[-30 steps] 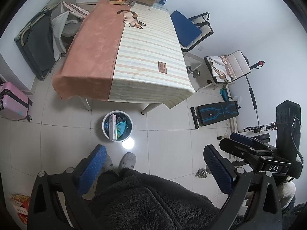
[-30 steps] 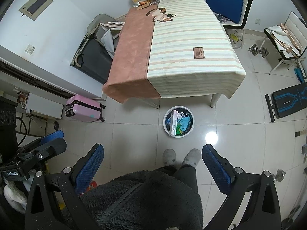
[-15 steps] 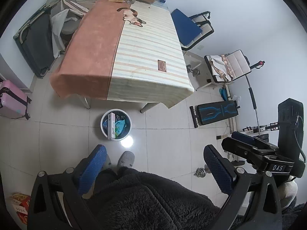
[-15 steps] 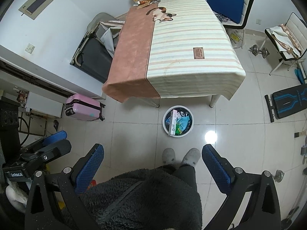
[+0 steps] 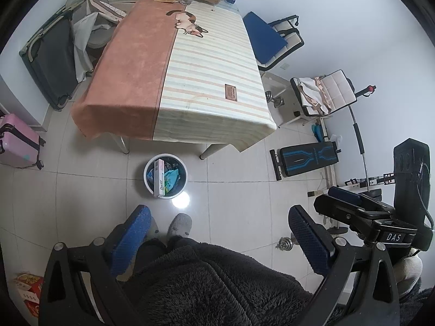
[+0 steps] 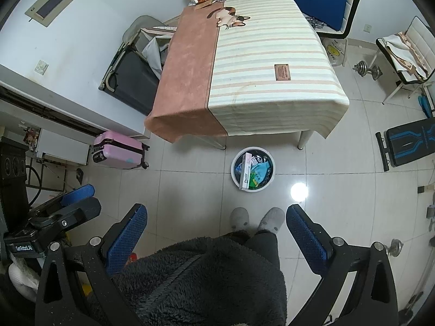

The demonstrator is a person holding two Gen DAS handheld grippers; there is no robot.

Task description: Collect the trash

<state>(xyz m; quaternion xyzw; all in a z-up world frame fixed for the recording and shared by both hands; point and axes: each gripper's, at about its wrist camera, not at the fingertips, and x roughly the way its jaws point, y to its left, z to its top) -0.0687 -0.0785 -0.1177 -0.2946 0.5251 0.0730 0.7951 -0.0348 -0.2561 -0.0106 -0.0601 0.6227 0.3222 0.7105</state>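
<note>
Both tools held high over the floor, bin below.

My left tool point(image 5: 217, 233) is spread wide and empty, and so is my right tool point(image 6: 216, 232), each hanging above my dark fleece and grey slippers point(image 6: 267, 218). The white bin point(image 6: 233, 175) stands on the tiled floor just in front of the bench point(image 5: 190, 81), near my feet; trash sits inside it, with a long white box point(image 6: 246, 171) leaning on the rim and a teal wrapper point(image 6: 259, 169) beside it. A pink suitcase point(image 6: 119, 150) lies left of the bench.
</note>
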